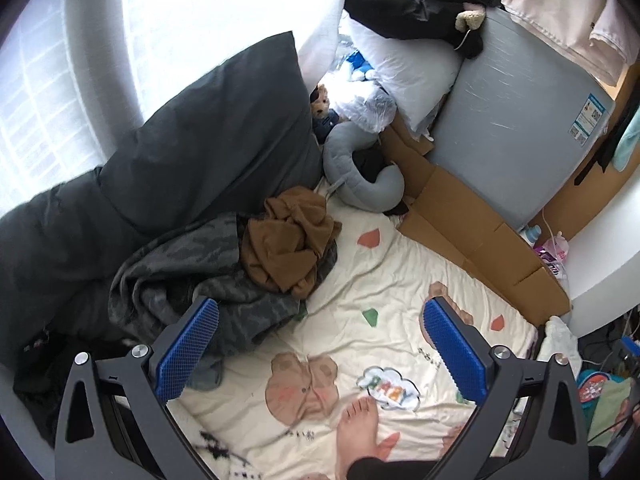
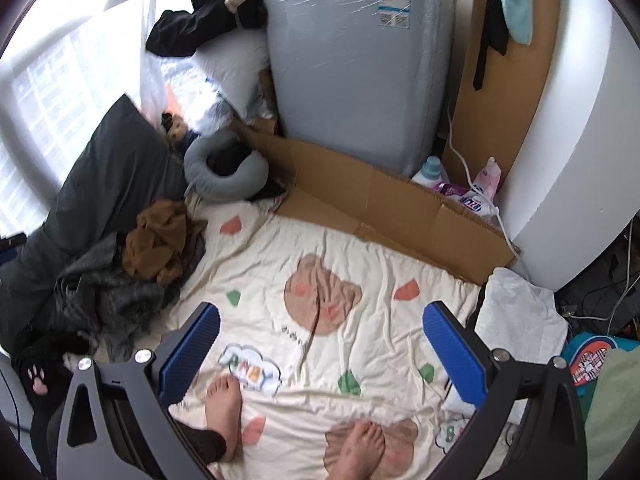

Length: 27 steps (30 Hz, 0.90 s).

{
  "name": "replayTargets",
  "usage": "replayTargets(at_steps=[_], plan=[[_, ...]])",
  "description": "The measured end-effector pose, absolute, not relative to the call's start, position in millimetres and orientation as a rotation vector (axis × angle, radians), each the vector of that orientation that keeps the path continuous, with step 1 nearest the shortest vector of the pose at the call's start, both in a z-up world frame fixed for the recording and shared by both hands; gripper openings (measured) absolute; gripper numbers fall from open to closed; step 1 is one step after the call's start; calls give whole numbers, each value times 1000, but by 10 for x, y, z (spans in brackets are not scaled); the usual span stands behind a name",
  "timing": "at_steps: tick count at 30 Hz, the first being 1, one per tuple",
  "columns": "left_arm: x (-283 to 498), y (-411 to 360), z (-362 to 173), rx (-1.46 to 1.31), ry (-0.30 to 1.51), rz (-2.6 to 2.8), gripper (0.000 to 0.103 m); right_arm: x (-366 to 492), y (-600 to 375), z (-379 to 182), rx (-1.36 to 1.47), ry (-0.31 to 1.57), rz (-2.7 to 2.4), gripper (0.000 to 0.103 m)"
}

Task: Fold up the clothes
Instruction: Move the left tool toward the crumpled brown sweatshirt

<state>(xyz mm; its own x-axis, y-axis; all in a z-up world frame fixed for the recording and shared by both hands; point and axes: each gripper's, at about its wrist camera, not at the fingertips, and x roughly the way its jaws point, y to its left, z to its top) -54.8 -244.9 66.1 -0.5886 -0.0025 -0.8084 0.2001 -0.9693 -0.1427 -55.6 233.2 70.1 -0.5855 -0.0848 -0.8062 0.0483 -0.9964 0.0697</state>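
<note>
Both pairs of tongs were spread wide and held nothing: the left tongs hung over the cream cartoon-bear blanket in the lower middle of the left wrist view, and the right tongs hung over the same blanket in the lower middle of the right wrist view. The clothes lay in a loose heap at the left edge of the blanket, in the centre left of both views: a crumpled brown garment sat on top of a rumpled grey camouflage-patterned garment, and both pressed against a big dark pillow behind them. Neither piece showed a flat fold or a squared edge, so, as a judgement, these two remained to be folded. At the right edge of the blanket, in the right of the right wrist view, a white cloth lay fairly flat with a roughly squared outline; it may have been a folded piece, though I could not tell for certain. The open middle of the blanket carried no garment, only the person's bare feet at the bottom of the frame. Further clothes, dark ones among them, were piled on the wrapped grey appliance at the upper right; whether they belonged to the job was unclear.
</note>
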Motion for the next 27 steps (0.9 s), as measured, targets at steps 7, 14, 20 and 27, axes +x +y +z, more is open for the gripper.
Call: replayTargets(at_steps=[7, 14, 20, 27], plan=[[-928, -2463, 425, 1348, 309, -2705, 102, -943, 2338, 436, 1465, -30, -2659, 102], [-1300, -2494, 164, 1362, 330, -2680, 102, -1273, 2302, 241, 1450, 47, -2591, 102], [-1586, -2582, -78, 1344, 381, -2634, 102, -1575, 2334, 81, 1435, 45, -2583, 102], [-1873, -2617, -427, 1355, 390, -2600, 102, -1881, 2344, -164, 1410, 42, -2567, 102]])
